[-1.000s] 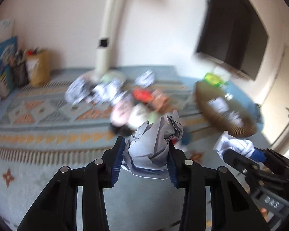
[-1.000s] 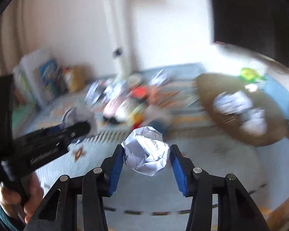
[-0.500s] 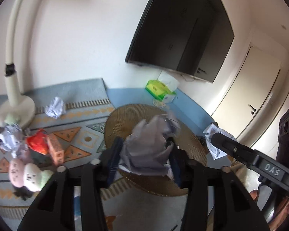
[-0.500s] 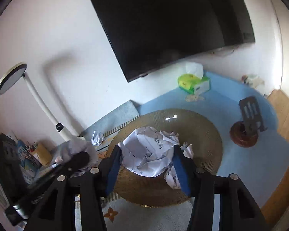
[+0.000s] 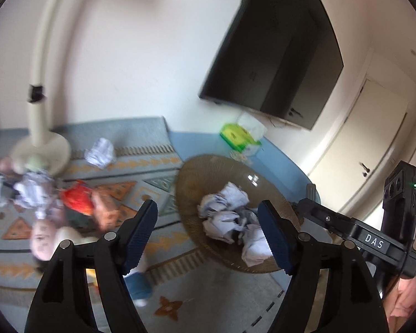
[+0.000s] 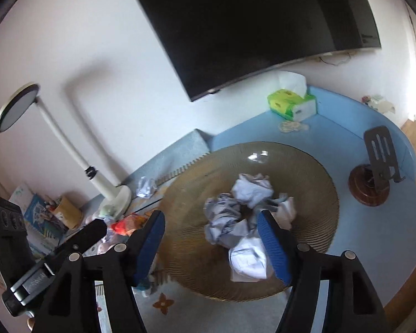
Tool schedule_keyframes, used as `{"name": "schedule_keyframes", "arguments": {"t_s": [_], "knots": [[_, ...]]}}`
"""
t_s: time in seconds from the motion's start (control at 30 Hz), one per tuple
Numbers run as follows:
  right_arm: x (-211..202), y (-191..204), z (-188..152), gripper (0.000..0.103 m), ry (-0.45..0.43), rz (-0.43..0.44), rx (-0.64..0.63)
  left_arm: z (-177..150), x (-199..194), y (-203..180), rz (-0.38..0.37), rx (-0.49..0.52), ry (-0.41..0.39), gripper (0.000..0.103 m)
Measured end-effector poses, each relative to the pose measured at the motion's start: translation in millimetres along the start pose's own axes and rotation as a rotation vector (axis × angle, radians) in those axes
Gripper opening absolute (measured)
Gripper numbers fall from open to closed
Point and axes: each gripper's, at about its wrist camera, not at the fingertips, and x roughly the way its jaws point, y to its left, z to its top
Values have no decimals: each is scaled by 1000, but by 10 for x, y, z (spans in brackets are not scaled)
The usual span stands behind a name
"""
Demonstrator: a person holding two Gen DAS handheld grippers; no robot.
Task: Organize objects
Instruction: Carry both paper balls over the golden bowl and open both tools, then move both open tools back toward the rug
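A round woven basket (image 6: 313,172) (image 5: 197,177) lies on the floor with several crumpled paper balls (image 6: 235,222) (image 5: 227,216) heaped in it. My left gripper (image 5: 209,236) hovers in front of the basket, its jaws opening with nothing between them. My right gripper (image 6: 212,241) hangs over the basket's near side, its jaws also opening and empty. Each gripper shows at the edge of the other's view. One more paper ball (image 5: 99,152) (image 6: 146,186) lies on the rug by a lamp base.
A patterned rug (image 5: 141,166) holds a blurred pile of toys and papers (image 5: 41,194) at the left. A white floor lamp (image 6: 69,144) stands by the wall under a large dark TV (image 6: 249,22). A green tissue box (image 6: 292,104) and a wooden stand (image 6: 371,183) sit on the blue mat.
Both grippers swung from the pile over to the basket, opened, and dropped their crumpled paper balls into it. Both jaws now stand empty.
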Motion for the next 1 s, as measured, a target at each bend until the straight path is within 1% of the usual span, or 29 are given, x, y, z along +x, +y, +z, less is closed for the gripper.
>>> {"name": "schedule_keyframes", "arguments": {"t_s": [0.07,0.1,0.13,0.17,0.2,0.23,0.27,0.33,0.4,0.47,0.57,0.63,0.67,0.73,0.87,1.0], "knots": [[-64,244,-22,68,-22,19,-66,-49,-335,75,69,20,-62,75],[-97,379,-35,68,-37,38,-99,-55,-486,127,96,25,-88,82],[-127,523,-58,68,-53,64,-129,-82,-688,205,140,35,-121,87],[-151,681,-104,68,-68,98,-162,-101,-817,267,178,39,-144,98],[-151,807,-157,68,-74,126,-187,-140,-946,355,227,36,-174,103],[-124,932,-235,68,-74,152,-214,-211,-1071,458,280,34,-205,103],[-58,1054,-351,68,-66,167,-240,-292,-1159,584,339,36,-211,103],[166,1260,-652,68,-32,175,-304,-455,-1183,895,425,21,-161,103],[408,1392,-966,68,-17,158,-376,-612,-1140,1145,477,-9,-128,102],[607,1433,-1201,68,0,152,-402,-789,-1000,1450,523,-59,-97,102],[841,1436,-1360,68,34,135,-399,-931,-864,1673,529,-110,-80,102],[964,1453,-1429,68,58,89,-423,-961,-808,1737,526,-132,-51,102],[1000,1463,-1445,68,74,82,-428,-962,-835,1729,516,-136,-62,102],[1000,1479,-1453,68,64,85,-436,-965,-860,1758,513,-158,-63,102],[1083,1522,-1476,68,94,67,-455,-984,-867,1818,494,-198,-55,102],[1074,1512,-1475,68,94,50,-454,-986,-867,1817,496,-200,-54,102]]}}
